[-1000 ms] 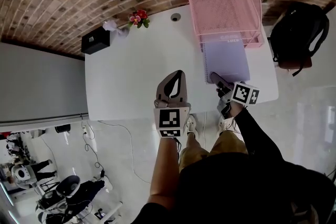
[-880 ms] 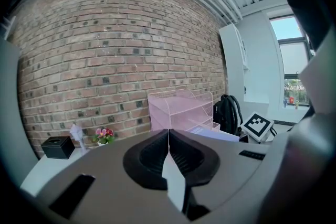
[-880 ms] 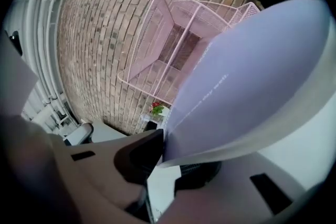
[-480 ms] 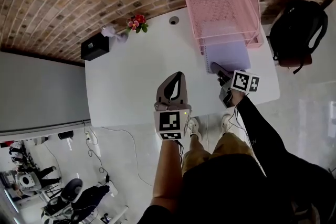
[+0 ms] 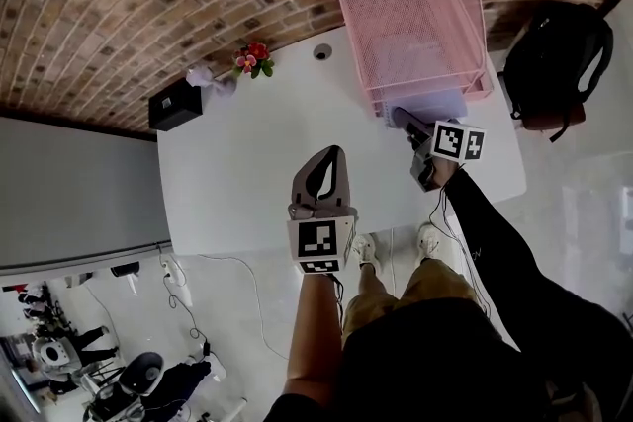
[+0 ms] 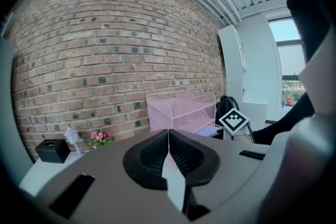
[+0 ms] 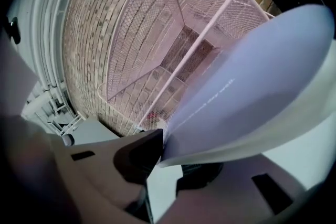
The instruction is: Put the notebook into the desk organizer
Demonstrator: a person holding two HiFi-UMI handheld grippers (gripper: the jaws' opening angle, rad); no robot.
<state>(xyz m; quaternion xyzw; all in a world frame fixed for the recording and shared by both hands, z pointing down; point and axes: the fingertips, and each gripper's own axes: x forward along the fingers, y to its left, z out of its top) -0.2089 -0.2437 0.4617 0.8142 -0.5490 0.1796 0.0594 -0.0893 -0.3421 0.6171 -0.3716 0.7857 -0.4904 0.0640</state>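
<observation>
A lavender notebook (image 5: 427, 104) (image 7: 252, 81) lies with its far part inside the lower tier of the pink wire desk organizer (image 5: 407, 10) (image 7: 173, 34) at the table's back right. My right gripper (image 5: 404, 123) (image 7: 167, 157) is shut on the notebook's near edge, right in front of the organizer's opening. My left gripper (image 5: 325, 163) (image 6: 168, 136) is shut and empty over the white table (image 5: 247, 173), left of the notebook and well short of the organizer (image 6: 181, 110).
A black box (image 5: 178, 99) (image 6: 52, 150), a small white figure (image 5: 201, 74) and a pot of red flowers (image 5: 250, 57) (image 6: 98, 137) stand at the back left by the brick wall. A black backpack (image 5: 554, 54) sits on the floor right of the table.
My right gripper has pushed the notebook away from me into the organizer's lower tier; less of its cover shows outside. The left gripper has stayed put.
</observation>
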